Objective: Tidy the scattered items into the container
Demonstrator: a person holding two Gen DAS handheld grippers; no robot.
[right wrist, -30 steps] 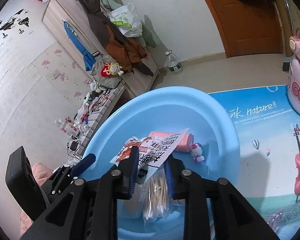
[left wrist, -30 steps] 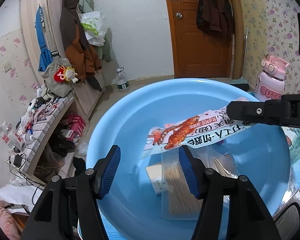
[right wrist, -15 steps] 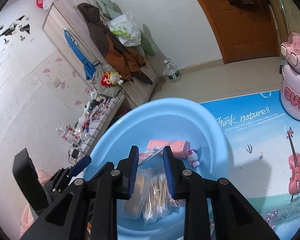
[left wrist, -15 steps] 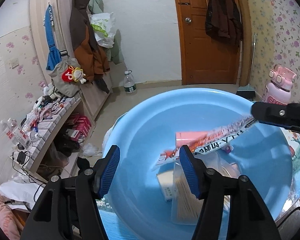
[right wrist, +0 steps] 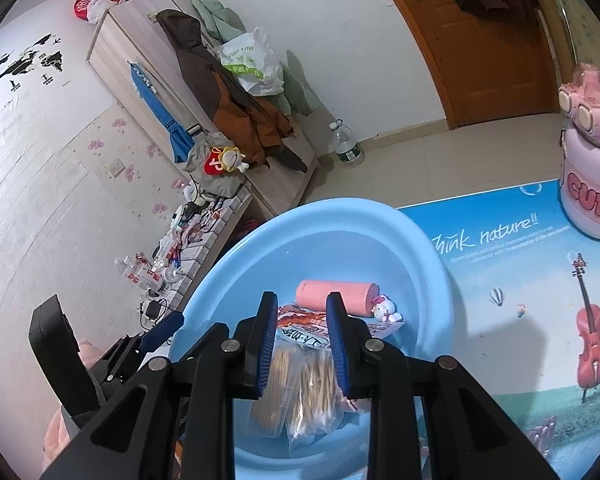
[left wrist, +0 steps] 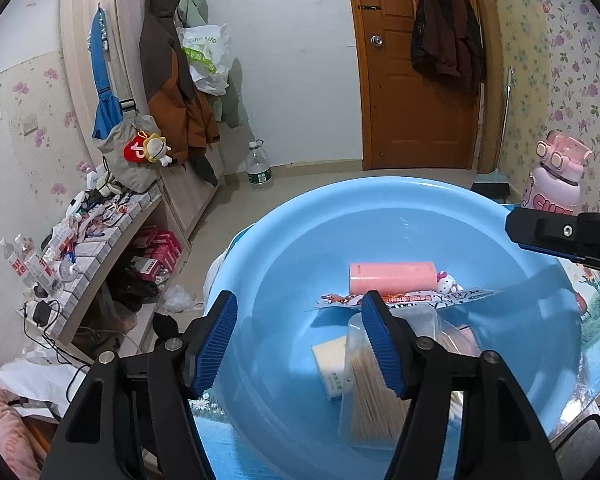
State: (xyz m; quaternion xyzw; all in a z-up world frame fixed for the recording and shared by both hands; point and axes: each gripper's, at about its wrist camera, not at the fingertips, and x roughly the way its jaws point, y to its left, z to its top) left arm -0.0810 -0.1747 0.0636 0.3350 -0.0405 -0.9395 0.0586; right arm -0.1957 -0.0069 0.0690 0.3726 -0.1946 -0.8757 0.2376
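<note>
A light blue basin point(left wrist: 380, 184) point(right wrist: 340, 204) stands on the table's printed mat. In it lie a pink roll point(left wrist: 392, 278) point(right wrist: 336, 298), a small kitty figure point(left wrist: 446, 282) point(right wrist: 384, 308), a red-and-white snack packet point(left wrist: 420, 300) point(right wrist: 300, 324), clear bags of cotton swabs point(left wrist: 372, 400) point(right wrist: 312, 384) and a white box point(left wrist: 332, 364). My left gripper point(left wrist: 298, 320) hovers over the basin's near left side; its jaws are opening with nothing between them. My right gripper point(right wrist: 302, 340) hangs above the packet, jaws a little apart and gripping nothing; it also shows in the left wrist view point(left wrist: 540, 232).
A pink drinking bottle point(left wrist: 552, 184) point(right wrist: 592, 184) stands on the blue mat point(right wrist: 520, 280) right of the basin. Left of the table, a low shelf point(left wrist: 80, 240) holds clutter. A water bottle point(left wrist: 259, 166) stands on the floor by the wardrobe.
The snack packet has left my right gripper and now lies flat in the basin. Both grippers have drawn back and up from the basin. My left jaws stand slightly wider.
</note>
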